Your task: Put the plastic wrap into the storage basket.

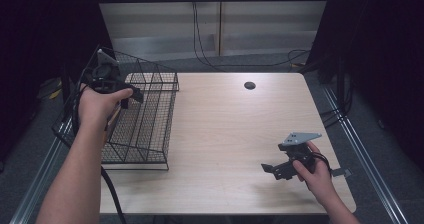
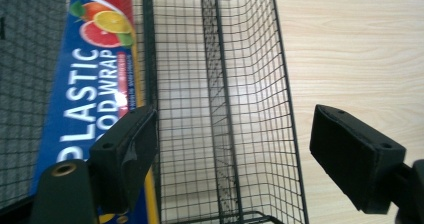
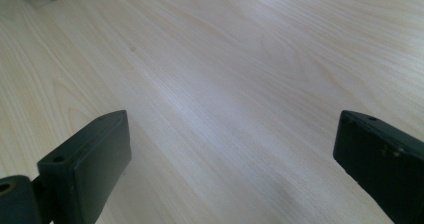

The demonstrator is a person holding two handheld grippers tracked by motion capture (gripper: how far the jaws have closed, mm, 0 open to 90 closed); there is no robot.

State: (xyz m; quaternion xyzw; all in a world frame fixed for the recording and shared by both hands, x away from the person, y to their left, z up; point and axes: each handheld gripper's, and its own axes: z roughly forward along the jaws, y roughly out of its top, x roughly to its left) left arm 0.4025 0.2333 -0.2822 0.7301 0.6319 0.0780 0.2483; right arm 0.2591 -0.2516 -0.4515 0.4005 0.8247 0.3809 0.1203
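From the high view, my left claw [image 1: 131,95] is above the wire basket [image 1: 150,134], which stands at the left edge of the table [image 1: 235,134]. My hand holds it over the top rim, and its jaws point toward the middle of the table. My right claw [image 1: 270,170] rests low near the right front corner of the table, well apart from the basket, and it points to the left.

From the left gripper view, I look down into the basket. The wrap box [image 2: 92,84] lies in the compartment at the left of this view, against a wire divider. Its long axis runs along the basket, from the bottom of this view to the top, and the end with the printed fruit is the far end. The words on it read along this same axis. My left jaws stand apart and nothing is between them; one jaw is in front of the box, but I cannot tell if it touches the box.

From the right gripper view, my right jaws are wide apart over the bare wood, holding nothing.
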